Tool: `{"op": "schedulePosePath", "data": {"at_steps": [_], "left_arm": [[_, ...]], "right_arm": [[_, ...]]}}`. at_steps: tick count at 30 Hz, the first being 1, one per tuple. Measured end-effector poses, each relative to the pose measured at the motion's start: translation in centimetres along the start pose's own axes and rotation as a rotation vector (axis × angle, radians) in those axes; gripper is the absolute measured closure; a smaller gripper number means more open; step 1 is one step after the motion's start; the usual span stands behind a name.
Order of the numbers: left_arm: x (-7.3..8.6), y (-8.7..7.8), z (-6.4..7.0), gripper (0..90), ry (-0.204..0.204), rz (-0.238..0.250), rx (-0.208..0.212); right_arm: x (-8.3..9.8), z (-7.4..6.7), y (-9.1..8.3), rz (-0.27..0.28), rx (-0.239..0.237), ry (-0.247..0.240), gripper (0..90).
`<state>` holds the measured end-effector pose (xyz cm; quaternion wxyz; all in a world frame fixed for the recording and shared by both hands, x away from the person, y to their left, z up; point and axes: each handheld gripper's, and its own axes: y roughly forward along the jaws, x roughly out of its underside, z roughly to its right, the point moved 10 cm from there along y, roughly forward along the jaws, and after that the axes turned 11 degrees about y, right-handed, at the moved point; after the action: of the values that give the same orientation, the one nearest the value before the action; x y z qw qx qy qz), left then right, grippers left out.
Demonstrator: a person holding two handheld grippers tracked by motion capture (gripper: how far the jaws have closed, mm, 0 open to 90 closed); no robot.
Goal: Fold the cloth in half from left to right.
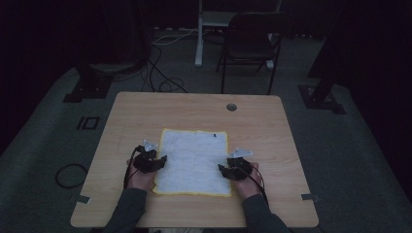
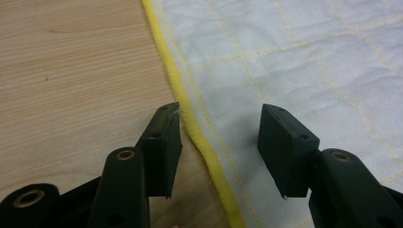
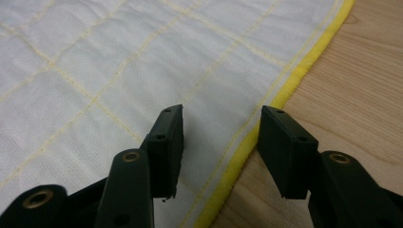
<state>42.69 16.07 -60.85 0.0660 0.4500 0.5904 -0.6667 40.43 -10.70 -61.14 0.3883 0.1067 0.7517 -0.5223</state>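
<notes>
White quilted cloth, yellow-hemmed, flat | left gripper open astride hem | right gripper open astride hem

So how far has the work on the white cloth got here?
The white cloth lies spread flat on the table, no fold visible. The left gripper and right gripper are open, each straddling a yellow side edge. Gripping and any folding remain.

Both grippers' jaws apart, low.
</notes>
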Motion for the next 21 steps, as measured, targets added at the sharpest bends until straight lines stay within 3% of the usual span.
{"op": "schedulePosePath", "data": {"at_steps": [6,13,21], "left_arm": [[-0.1,-0.1,0.4,58.6,-0.003,0.004,0.005],[-0.1,-0.1,1.0,84.0,0.001,0.024,0.051],[0.2,-0.3,-0.2,86.3,-0.020,0.011,0.057]], "right_arm": [[0.0,0.0,0.0,0.001,0.003,0.000,51.1],[0.1,-0.1,-0.1,0.000,0.001,0.002,51.2],[0.1,-0.3,-0.5,0.008,-0.012,0.000,50.9]]}}
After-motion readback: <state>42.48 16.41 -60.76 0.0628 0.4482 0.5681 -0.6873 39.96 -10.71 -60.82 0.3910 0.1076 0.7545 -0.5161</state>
